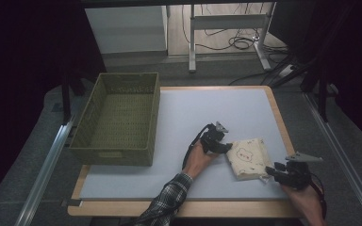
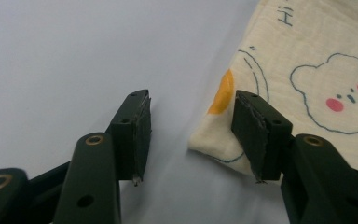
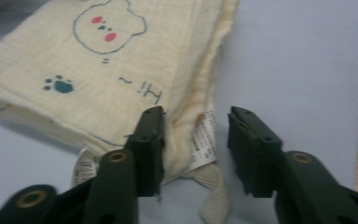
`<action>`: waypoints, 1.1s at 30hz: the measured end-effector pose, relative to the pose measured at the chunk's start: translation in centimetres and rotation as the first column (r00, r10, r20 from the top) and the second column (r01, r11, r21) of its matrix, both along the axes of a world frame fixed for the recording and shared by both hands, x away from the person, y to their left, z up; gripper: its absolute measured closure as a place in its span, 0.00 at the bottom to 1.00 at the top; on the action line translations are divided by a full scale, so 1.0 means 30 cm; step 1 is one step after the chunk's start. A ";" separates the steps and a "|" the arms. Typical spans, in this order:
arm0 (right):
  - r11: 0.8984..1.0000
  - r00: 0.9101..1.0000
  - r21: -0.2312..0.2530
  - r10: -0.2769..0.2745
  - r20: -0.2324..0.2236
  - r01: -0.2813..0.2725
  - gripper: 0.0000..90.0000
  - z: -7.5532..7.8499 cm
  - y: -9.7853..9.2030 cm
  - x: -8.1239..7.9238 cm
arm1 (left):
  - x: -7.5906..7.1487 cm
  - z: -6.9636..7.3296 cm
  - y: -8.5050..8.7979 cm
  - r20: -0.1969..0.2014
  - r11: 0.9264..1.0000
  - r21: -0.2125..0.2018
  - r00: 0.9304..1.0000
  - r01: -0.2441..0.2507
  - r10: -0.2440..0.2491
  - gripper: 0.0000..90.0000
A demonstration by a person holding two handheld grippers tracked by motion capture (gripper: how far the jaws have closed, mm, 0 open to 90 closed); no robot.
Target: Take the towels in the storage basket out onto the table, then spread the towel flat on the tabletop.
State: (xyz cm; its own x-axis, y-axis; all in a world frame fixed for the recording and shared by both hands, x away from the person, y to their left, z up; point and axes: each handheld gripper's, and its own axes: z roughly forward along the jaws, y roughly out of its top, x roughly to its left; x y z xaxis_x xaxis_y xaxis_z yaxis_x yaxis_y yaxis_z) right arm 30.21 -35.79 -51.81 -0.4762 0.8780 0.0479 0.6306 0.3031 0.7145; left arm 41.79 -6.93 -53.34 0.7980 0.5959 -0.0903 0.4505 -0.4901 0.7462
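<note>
The left gripper (image 2: pixel 189 135) is standing partly open at the near corner of the folded cloth (image 2: pixel 307 79) — one pad is riding over the cloth's edge, the other is sitting on the bare mat, and nothing is pinched between them. The right gripper (image 3: pixel 196 149) is also partly open at the opposite corner: its left pad is lying against the cream fabric beside the care label (image 3: pixel 204 140), the other pad is standing clear over the mat, so no grip is showing there either.

Seen from above, the cloth (image 1: pixel 249 158) is lying flat and folded on the pale mat (image 1: pixel 193 113), between the left gripper (image 1: pixel 219 141) and the right gripper (image 1: pixel 283 173), near the table's right front. The green woven basket (image 1: pixel 118 117) is sitting well apart at the left — with nothing in it.

By my reading, the folding is looking finished and both hands are lining up on the corners; gripping, lifting and carrying the cloth to the basket are what is remaining.
</note>
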 end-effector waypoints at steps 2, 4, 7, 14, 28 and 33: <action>1.000 1.000 0.011 0.017 -0.008 -0.017 0.73 0.001 0.005 -0.002 | -0.007 0.000 -0.002 -0.008 1.000 -0.008 1.000 0.008 -0.008 0.61; 0.999 0.999 0.026 0.031 -0.023 -0.030 0.81 0.002 0.008 -0.002 | -0.012 0.002 -0.005 -0.024 1.000 -0.010 1.000 0.007 -0.007 0.66; 0.997 0.998 0.066 0.038 -0.050 -0.035 0.87 0.001 0.004 0.004 | -0.010 0.006 -0.008 -0.056 1.000 -0.019 0.998 0.019 -0.020 0.76; 0.994 0.998 0.106 0.026 -0.064 -0.019 0.91 -0.002 -0.001 0.006 | -0.010 0.002 -0.005 -0.090 0.997 -0.058 0.995 0.042 -0.047 0.92; 0.988 0.998 0.147 0.045 -0.038 -0.039 0.92 0.040 0.011 -0.003 | -0.023 0.038 0.008 -0.016 0.999 -0.025 0.999 0.042 -0.042 0.94; 0.987 0.998 0.147 0.064 -0.020 -0.060 0.91 0.058 0.034 -0.002 | -0.029 0.064 0.027 0.011 0.999 -0.022 0.999 0.037 -0.037 0.94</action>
